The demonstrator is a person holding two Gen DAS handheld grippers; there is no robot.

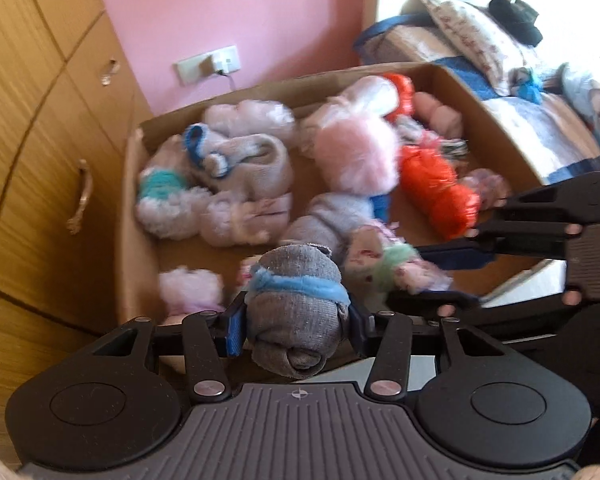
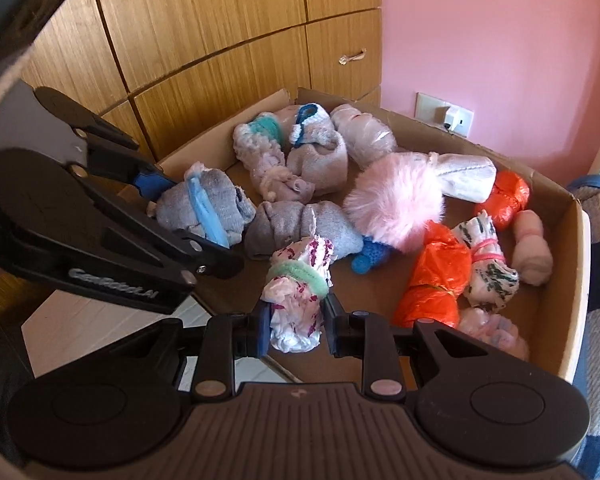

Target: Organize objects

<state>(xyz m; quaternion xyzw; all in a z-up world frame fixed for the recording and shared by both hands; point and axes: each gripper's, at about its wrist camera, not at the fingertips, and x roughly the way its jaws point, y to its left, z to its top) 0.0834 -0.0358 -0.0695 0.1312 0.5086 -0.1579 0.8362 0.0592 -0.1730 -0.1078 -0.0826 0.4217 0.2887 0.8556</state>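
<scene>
Cardboard walls frame the scene: an open box (image 2: 572, 280) holds rolled socks and small cloth bundles, and both handheld grippers hover at its near edge, each gripping a bundle of its own. The left gripper (image 1: 296, 328) has its blue pads pressed on the flanks of a grey sock roll (image 1: 296, 312) banded in light blue, held just above the near edge of the box toward the left corner. The right gripper (image 2: 294, 326), jaws drawn narrow, pinches a white floral cloth bundle (image 2: 296, 292) tied with a green fuzzy band, also above the near edge. Inside the box lie a pink fluffy roll (image 2: 392, 204) near the middle, orange bundles (image 2: 432, 280) toward the right wall and pale grey rolls toward the far left corner. These bundles look light, soft and squashy; they should yield under the pads without harm, though a loose fold could slip free, so a hold across the middle, at or near the tie band, seems safest. Raised lettering on the left gripper's body in the right wrist view appears to read "GenRobot.AI"; no other writing is legible.
</scene>
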